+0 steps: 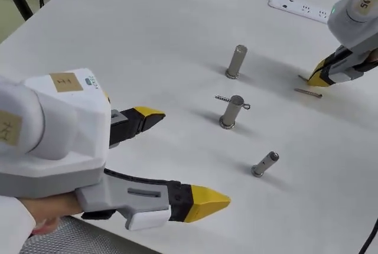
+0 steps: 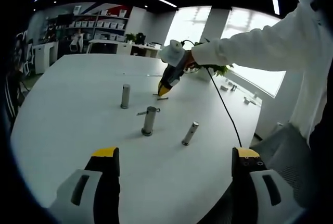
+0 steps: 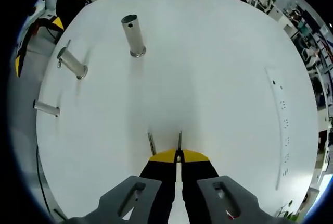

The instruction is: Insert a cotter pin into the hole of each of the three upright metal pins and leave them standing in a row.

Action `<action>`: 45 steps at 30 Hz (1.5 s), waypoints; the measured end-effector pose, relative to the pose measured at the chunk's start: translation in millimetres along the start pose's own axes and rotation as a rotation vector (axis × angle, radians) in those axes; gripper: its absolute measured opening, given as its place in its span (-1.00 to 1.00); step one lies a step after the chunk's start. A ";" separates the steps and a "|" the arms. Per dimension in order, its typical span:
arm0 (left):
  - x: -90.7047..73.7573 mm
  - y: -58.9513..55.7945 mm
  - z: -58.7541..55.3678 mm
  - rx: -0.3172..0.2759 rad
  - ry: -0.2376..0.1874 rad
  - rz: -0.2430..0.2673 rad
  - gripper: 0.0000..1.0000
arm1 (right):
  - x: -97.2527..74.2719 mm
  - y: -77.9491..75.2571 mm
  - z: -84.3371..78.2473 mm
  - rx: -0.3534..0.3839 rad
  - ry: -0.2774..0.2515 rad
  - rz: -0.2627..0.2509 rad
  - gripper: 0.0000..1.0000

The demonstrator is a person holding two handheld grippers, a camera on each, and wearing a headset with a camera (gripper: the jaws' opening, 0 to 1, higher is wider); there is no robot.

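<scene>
Pinching a held cotter pin (image 3: 180, 139) between jaws closed tight, the right hand-held gripper (image 3: 178, 156) has its yellow tips down at the table (image 1: 147, 29), on the far right side in the head view. A loose cotter pin (image 1: 308, 93) lies flat on the table just beside those tips. The left hand-held gripper (image 1: 177, 156) hovers at the near left with its jaws spread wide and nothing between them, well apart from the work.

The three metal pins sit in a line between the two grippers. The far metal pin (image 1: 236, 62) stands upright and bare. The middle metal pin (image 1: 231, 112) stands upright with an inserted cotter pin (image 1: 233, 101) through its top, ends sticking out both sides. The near metal pin (image 1: 264, 164) is tilted well over, apparently on its side. A white power strip (image 1: 298, 7) lies at the far edge.
</scene>
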State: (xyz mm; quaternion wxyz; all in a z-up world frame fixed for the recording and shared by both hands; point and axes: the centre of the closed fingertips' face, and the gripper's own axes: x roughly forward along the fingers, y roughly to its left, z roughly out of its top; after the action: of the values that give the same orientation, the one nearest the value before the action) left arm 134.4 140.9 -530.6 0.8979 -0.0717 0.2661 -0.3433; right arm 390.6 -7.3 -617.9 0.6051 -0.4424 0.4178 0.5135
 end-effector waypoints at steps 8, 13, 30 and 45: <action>-3.1 4.0 2.9 -0.007 -0.009 0.015 0.74 | 0.6 -4.3 0.6 0.013 -0.009 -0.006 -1.00; -4.2 5.1 6.4 -0.011 -0.017 0.021 0.73 | -0.6 -5.6 -2.0 0.001 0.007 -0.040 -1.00; -14.3 22.4 13.3 0.036 0.000 0.052 0.68 | -76.4 23.2 23.8 -0.028 -0.239 -0.178 -1.00; -14.4 21.2 26.3 0.026 -0.001 0.044 0.43 | -120.0 95.1 39.4 -0.065 -0.427 -0.275 -1.00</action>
State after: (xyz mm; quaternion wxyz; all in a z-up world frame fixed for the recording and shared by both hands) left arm 151.6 164.9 -508.7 0.9061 -0.0545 0.2627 -0.3270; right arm 283.5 8.2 -502.5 0.7291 -0.3956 0.1999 0.5215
